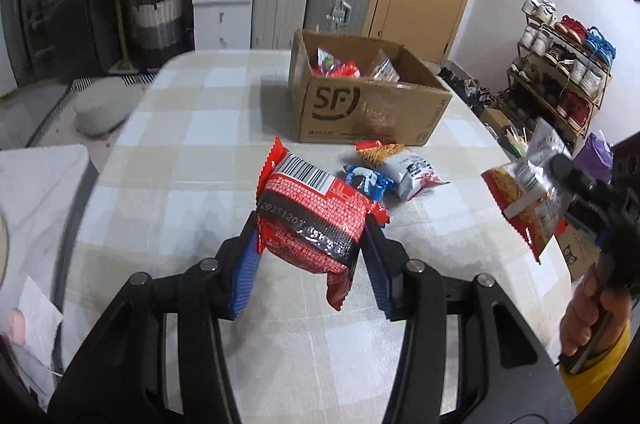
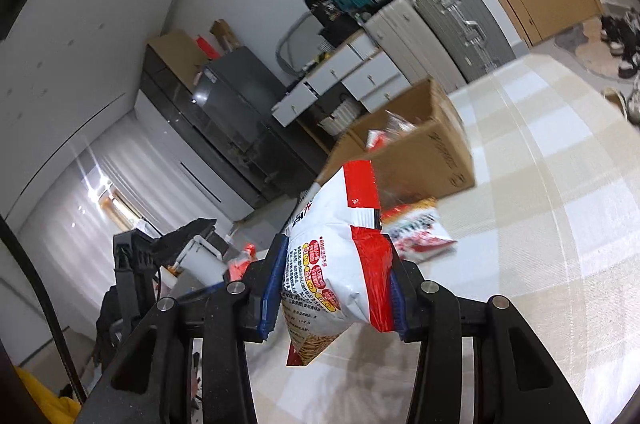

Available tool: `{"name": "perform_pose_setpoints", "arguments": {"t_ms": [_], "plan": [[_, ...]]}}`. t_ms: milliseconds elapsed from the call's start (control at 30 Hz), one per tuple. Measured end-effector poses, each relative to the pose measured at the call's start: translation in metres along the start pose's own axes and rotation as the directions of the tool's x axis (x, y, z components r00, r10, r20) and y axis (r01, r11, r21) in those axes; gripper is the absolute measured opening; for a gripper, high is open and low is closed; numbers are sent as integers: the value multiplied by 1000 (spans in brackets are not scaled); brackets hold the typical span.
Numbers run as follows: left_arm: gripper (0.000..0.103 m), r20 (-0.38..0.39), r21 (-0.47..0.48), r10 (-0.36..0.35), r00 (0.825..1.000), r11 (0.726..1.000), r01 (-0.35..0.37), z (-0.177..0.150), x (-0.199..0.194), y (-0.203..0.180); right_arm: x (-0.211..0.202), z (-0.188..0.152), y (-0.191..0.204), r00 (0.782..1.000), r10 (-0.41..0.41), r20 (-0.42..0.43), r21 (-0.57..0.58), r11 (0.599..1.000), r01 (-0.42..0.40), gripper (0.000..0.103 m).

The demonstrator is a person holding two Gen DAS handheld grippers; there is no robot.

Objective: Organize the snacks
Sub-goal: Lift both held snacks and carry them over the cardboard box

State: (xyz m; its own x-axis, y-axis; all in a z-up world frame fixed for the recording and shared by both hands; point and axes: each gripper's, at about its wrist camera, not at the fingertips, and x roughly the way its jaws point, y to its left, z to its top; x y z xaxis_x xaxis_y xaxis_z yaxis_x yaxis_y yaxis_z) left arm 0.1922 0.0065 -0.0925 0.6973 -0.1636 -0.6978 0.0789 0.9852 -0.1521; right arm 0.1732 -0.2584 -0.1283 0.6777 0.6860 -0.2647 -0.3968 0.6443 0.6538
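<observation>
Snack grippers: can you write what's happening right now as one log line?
left gripper: shut on red packet | right gripper: shut on white-red bag | cardboard box: open, snacks inside

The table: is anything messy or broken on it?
Nothing looks broken or spilled. Three snack packets lie loose on the table in front of the cardboard box instead of inside it. Each claw holds one packet in the air.

box (image 1: 360, 103) behind loose packets (image 1: 412, 173) on table (image 1: 180, 159) | shoe rack (image 1: 560, 71) right, probably on floor
</observation>
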Motion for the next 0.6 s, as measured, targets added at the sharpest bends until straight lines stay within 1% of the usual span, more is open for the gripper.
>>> {"name": "perform_pose_setpoints", "arguments": {"t_ms": [167,233,467,600], "plan": [[45,75,-9,-4,997,1000,4,-1,-40,5,-12,4,32,1000,20,4,-33,999,-20,44],[45,97,-13,-22,995,1000,23,-3,-54,8,-15,4,45,1000,26,5,-50,998,-26,44],[45,143,-33,-39,989,998,44,-6,-89,19,-16,4,71,999,37,-8,-63,997,-37,44],[45,157,-36,-46,986,998,53,-7,-98,23,-14,6,79,999,36,-8,-78,996,-36,44]]}}
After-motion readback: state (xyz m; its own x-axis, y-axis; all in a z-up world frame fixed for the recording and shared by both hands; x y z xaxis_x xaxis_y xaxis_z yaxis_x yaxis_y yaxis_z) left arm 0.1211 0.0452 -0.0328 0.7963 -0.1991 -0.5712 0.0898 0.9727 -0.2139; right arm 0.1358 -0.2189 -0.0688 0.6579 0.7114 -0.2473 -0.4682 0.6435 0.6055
